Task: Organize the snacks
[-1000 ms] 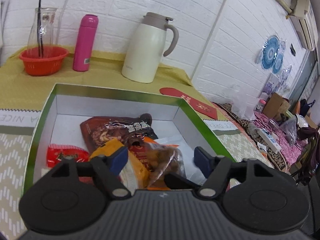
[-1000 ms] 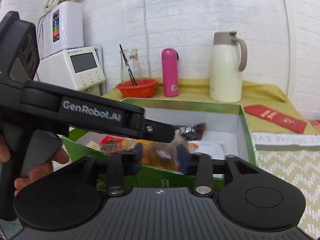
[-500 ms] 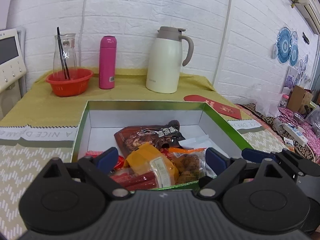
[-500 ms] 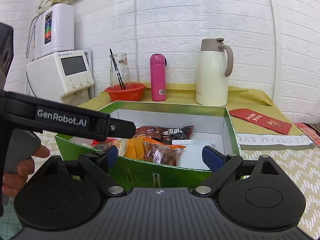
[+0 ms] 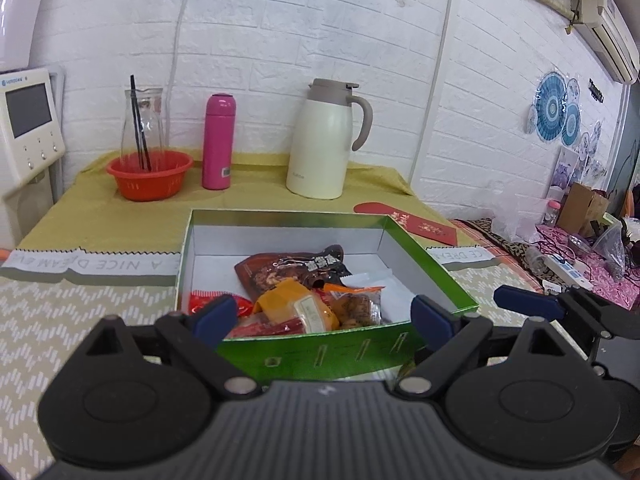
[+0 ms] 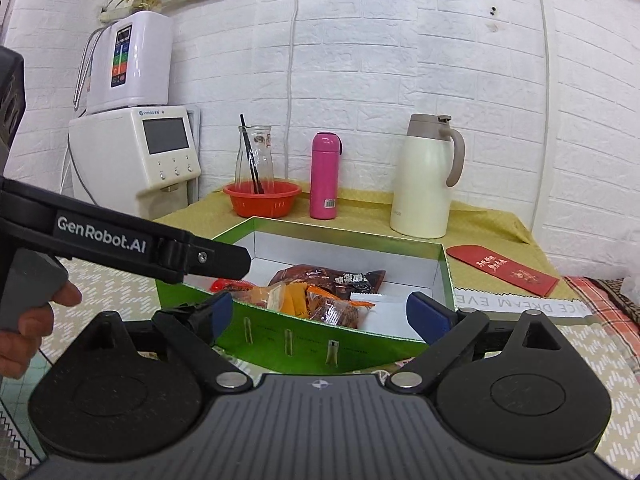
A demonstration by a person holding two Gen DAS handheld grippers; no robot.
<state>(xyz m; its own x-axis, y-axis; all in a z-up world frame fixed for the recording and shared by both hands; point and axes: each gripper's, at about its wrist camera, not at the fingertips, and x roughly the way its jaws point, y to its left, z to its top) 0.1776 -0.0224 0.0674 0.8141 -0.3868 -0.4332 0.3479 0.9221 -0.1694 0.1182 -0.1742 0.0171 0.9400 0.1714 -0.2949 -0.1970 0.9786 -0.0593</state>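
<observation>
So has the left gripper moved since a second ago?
Yes. The left gripper has pulled back out of the green box, its open blue tips now at the near wall.

The clothed table [image 5: 100,216] bears green box [image 5: 320,350], jug [image 5: 324,140], flask [image 5: 218,142].

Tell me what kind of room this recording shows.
Probably a lived-in home room, perhaps a dining or kitchen corner: a cloth-covered table with a cream thermal carafe, a countertop water dispenser, and a wall air conditioner.

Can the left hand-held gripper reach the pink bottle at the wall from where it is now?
Probably yes: the left hand-held gripper is open and empty, but the green box lies before the pink bottle.
</observation>
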